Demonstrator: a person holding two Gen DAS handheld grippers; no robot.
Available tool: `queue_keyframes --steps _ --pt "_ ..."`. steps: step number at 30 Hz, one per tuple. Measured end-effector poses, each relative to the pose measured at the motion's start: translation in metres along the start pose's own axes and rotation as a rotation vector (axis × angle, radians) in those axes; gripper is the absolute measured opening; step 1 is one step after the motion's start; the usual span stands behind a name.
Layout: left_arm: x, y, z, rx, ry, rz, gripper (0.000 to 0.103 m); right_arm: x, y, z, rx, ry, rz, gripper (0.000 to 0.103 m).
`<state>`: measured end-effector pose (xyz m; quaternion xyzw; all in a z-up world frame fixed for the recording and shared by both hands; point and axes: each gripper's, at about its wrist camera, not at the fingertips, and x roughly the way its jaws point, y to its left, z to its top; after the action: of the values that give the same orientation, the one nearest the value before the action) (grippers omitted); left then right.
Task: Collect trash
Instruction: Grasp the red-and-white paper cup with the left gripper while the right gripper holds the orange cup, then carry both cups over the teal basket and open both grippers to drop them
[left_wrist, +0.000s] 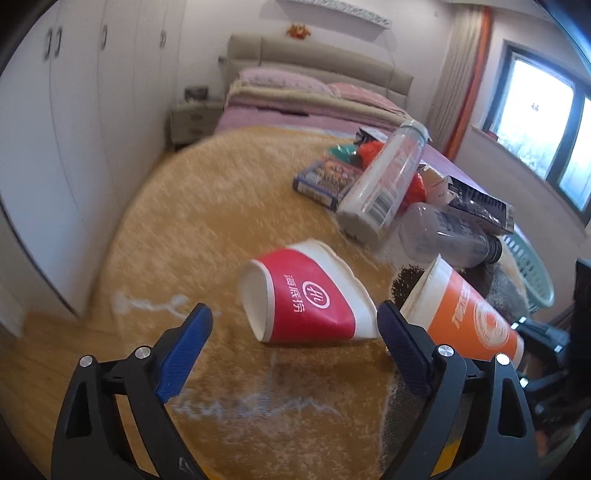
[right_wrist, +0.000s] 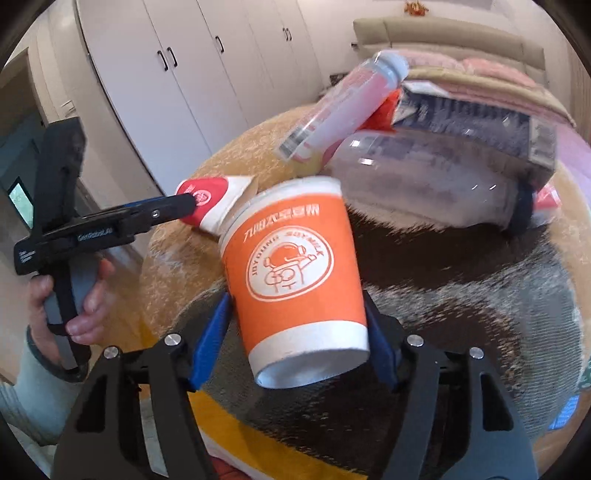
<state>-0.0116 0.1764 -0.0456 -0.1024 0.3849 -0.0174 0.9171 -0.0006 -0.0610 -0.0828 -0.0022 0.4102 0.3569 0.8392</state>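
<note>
White wardrobes, pink-covered bed, bright window, wood floor.

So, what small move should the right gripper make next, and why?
Probably close the right gripper a little more. Its jaws already flank the tipped orange paper cup near its base, but firm contact is not clear. The basket's pale green plastic rim waits nearby.

Two cups lie side by side before piled bottles on the rug.
</note>
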Motion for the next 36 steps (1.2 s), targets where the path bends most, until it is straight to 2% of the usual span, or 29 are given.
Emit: queue_keyframes --steps 3,7,13,21,26,36 --pt "0.013 0.006 0.002 -0.046 0.027 -0.051 0.084 0.003 0.002 -0.002 0.004 -0.004 -0.008 0.064" --pt "0.025 0.009 0.003 -0.074 0.051 -0.09 0.051 -0.007 0.006 -0.004 0.001 -0.04 -0.011 0.062" --pt "0.017 0.003 0.002 -0.082 -0.001 -0.102 0.034 -0.028 0.016 -0.002 -0.033 -0.119 -0.079 0.061" --pt "-0.008 -0.021 0.012 -0.023 -0.094 -0.117 0.031 -0.058 0.015 0.002 -0.054 -0.205 -0.156 0.061" --pt "-0.021 -0.043 0.019 0.026 -0.133 -0.154 0.031 -0.082 -0.002 0.004 -0.006 -0.265 -0.195 0.061" --pt "-0.01 -0.14 0.051 0.171 -0.175 -0.295 0.031 -0.146 -0.074 -0.003 0.165 -0.389 -0.371 0.061"
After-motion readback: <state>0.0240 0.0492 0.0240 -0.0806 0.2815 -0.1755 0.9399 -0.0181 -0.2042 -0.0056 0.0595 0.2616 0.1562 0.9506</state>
